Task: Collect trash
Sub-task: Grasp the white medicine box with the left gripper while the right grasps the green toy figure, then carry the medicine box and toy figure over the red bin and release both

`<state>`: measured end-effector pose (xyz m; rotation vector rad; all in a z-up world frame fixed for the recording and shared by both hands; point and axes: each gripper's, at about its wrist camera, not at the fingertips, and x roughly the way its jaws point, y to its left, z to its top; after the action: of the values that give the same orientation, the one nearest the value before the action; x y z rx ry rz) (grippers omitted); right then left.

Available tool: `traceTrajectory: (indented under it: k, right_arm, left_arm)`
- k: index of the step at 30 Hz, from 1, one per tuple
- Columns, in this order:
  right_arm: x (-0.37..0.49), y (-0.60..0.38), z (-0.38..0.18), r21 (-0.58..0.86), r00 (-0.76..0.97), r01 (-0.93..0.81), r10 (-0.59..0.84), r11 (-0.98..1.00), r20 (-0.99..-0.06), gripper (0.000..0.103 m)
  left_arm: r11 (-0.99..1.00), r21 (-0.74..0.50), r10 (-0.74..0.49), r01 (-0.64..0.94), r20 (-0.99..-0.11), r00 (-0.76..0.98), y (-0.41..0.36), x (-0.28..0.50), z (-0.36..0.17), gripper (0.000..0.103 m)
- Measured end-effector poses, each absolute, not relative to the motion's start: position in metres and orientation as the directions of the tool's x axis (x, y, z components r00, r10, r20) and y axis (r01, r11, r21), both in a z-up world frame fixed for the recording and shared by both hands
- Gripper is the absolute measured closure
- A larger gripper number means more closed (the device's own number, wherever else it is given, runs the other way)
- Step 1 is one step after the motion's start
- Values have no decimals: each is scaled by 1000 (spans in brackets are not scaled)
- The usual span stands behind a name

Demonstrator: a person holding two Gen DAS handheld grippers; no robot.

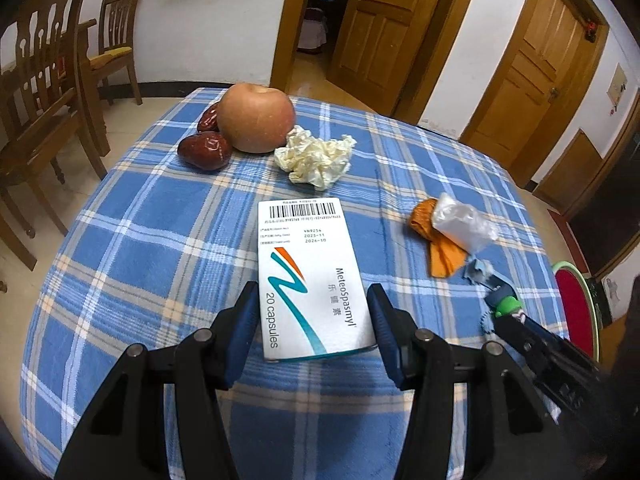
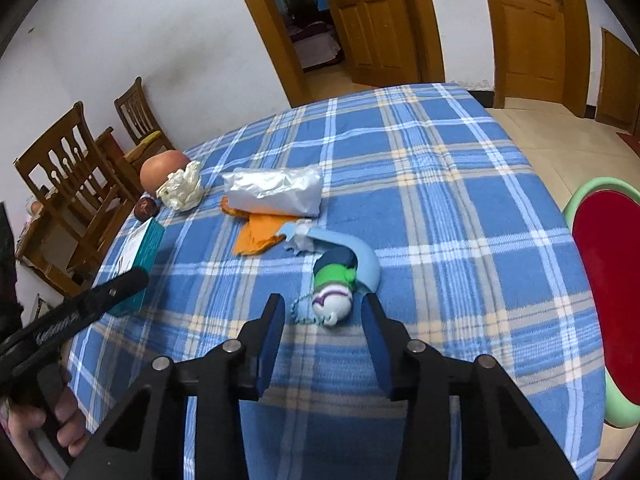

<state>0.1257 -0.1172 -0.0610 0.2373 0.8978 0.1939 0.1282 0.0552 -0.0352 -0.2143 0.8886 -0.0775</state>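
Note:
My left gripper [image 1: 314, 308] is shut on the near end of a white medicine box [image 1: 308, 264], a pad on each long side. In the right wrist view the box [image 2: 146, 256] shows its teal side at the table's left edge. My right gripper [image 2: 324, 312] stands open around a small toy figure [image 2: 334, 294] with a green band, a light blue curved part and a bead chain; a gap shows beside the left pad. Further back lie a crumpled tissue [image 1: 316, 156], an orange wrapper [image 1: 440, 248], a silvery plastic packet [image 2: 276, 192] and a small paper scrap [image 2: 298, 240].
A blue plaid cloth [image 2: 440, 184] covers the table. An apple [image 1: 256, 118] and two red dates [image 1: 206, 152] sit at the far left by the tissue. Wooden chairs [image 1: 40, 100] stand to the left, and a red stool with a green rim [image 2: 608, 292] to the right. Doors lie beyond.

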Motion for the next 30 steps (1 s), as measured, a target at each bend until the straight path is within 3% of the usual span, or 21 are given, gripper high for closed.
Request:
traceTrajectory:
  k: [2,4,30]
  right_arm:
    - [127,-118,-61,279,614,-61,257,958,-746,64]
    - [127,-118,-61,267,619,-56,244,962,-747,78]
    - [61,-153,-23,322,688,-59,272,945,-673,78]
  left_arm:
    - [976,-218,-162,-12,-759,631,53,126,-34,48]
    - [976,-220,-167,-6,-757,631,52,124,-33,48]
    - [974,-201,-221,108,-723,654,10,86,-3,48]
